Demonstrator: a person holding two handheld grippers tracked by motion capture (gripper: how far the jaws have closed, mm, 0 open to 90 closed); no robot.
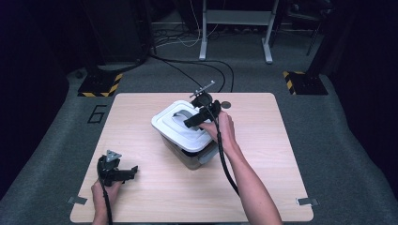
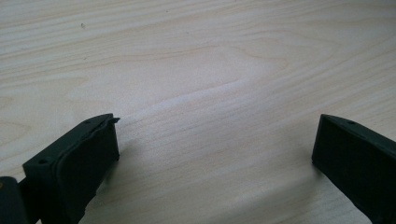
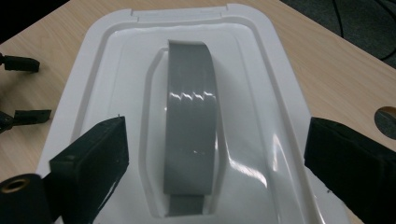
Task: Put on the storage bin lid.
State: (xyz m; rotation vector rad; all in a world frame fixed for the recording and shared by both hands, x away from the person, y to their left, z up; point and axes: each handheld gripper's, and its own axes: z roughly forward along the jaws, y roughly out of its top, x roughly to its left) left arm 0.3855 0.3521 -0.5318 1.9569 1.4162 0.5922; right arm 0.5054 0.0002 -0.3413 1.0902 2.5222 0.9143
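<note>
While the right gripper [image 1: 190,123] hangs over the box:
Right gripper: wide, empty, above handle [image 3: 190,135]
Left gripper [image 2: 215,154]: wide, empty
Box [image 1: 185,133]: mid-table [image 1: 263,178]
Risk: jaws may snag the lid [image 3: 261,84] if lowered off-centre

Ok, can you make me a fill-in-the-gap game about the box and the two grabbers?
1. The white lid has a handle coloured ____.
2. The right gripper hovers over the lid with its jaws ____.
3. The left gripper has nothing between its jaws except the ____ table.

Missing words: grey; open; wooden
</note>
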